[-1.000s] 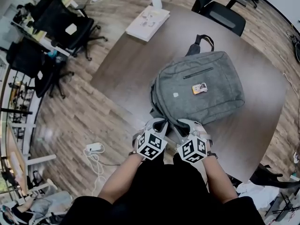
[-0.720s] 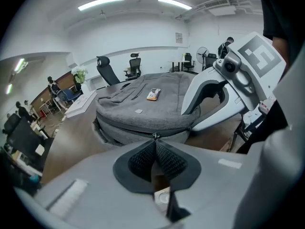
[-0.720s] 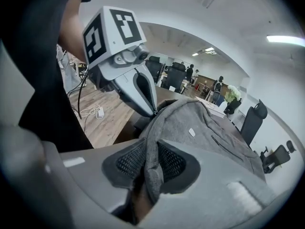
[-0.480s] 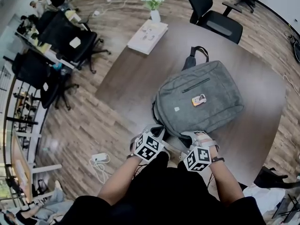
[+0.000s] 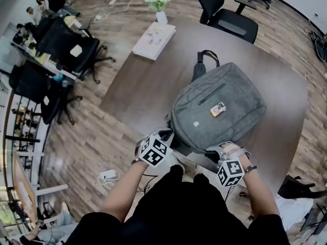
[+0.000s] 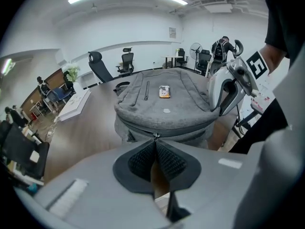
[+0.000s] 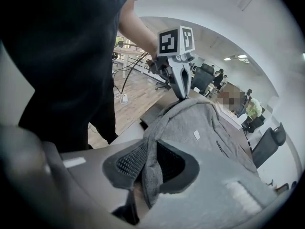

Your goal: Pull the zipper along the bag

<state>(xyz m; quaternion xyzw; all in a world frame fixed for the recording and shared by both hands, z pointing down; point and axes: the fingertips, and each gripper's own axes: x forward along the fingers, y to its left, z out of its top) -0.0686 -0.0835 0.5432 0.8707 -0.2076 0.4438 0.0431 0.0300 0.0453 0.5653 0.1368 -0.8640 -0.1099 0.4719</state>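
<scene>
A grey backpack (image 5: 219, 106) lies flat on the dark round table (image 5: 138, 96), its bottom edge toward me. My left gripper (image 5: 166, 135) is at the bag's near left corner. In the left gripper view its jaws (image 6: 154, 140) are shut, with the small metal zipper pull (image 6: 154, 136) at their tips. My right gripper (image 5: 217, 149) is at the near right part of the same edge. In the right gripper view its jaws (image 7: 148, 149) are closing on a fold of the bag's grey fabric (image 7: 153, 175), and the pads press it. The left gripper (image 7: 183, 97) shows beyond.
A white box (image 5: 153, 37) and a vase of white flowers (image 5: 159, 1) stand at the table's far left. A black office chair (image 5: 225, 19) is behind the table, with more chairs (image 5: 66, 50) at the left. A power strip (image 5: 107, 175) lies on the wood floor.
My right gripper has moved right along the bag's near edge, away from the left one, and has closed on the fabric. The left gripper has shifted slightly left.
</scene>
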